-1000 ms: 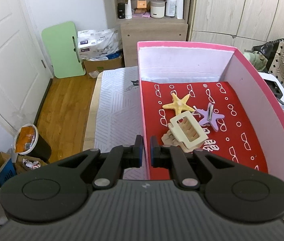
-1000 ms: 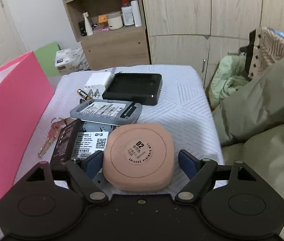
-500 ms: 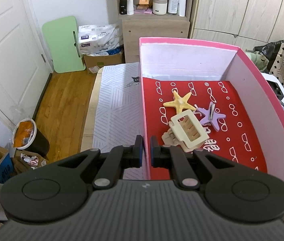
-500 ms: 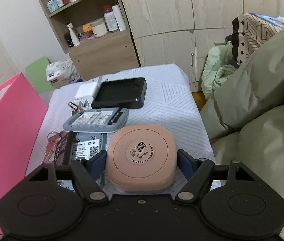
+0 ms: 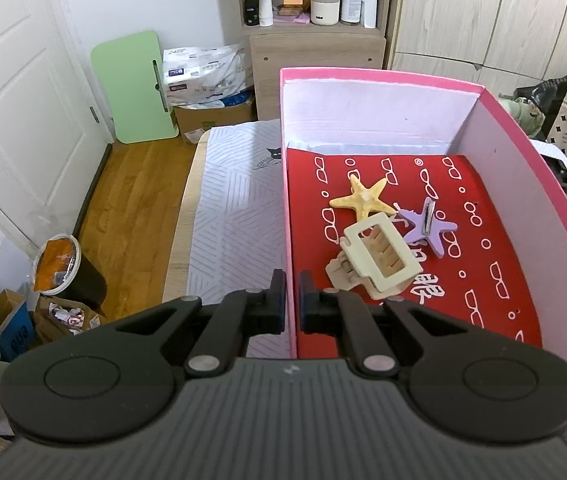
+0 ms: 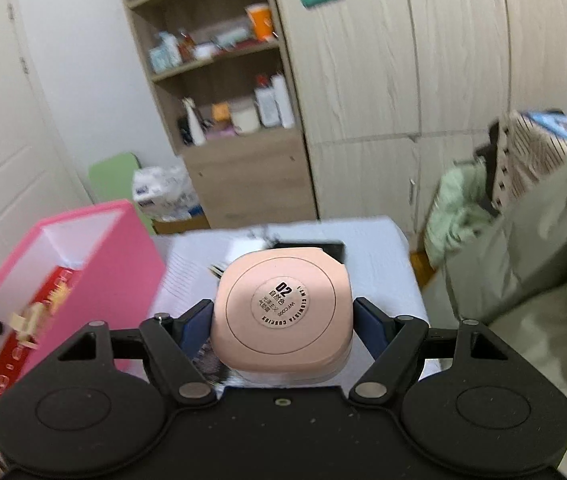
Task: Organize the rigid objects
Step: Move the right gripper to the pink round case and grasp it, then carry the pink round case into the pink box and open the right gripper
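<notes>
Pink box [image 5: 539, 184]: 2 stars, 1 clip [image 5: 379, 258].

Left tool [image 5: 291, 300] clamped tight; right tool [image 6: 282, 322] gripping wide.

The round label on the pale pink, rounded-square plastic compact case [image 6: 283, 312] is showing a bold "02", small Chinese characters beside it, and curved lettering ending in "CUSHION". The red patterned liner [image 5: 479, 248] on the floor of the pink cardboard box [image 5: 543, 184] is carrying white Chinese characters, partly hidden. Print on the white plastic-wrapped pack [image 5: 203, 68] by the wall is staying too small to read.
</notes>
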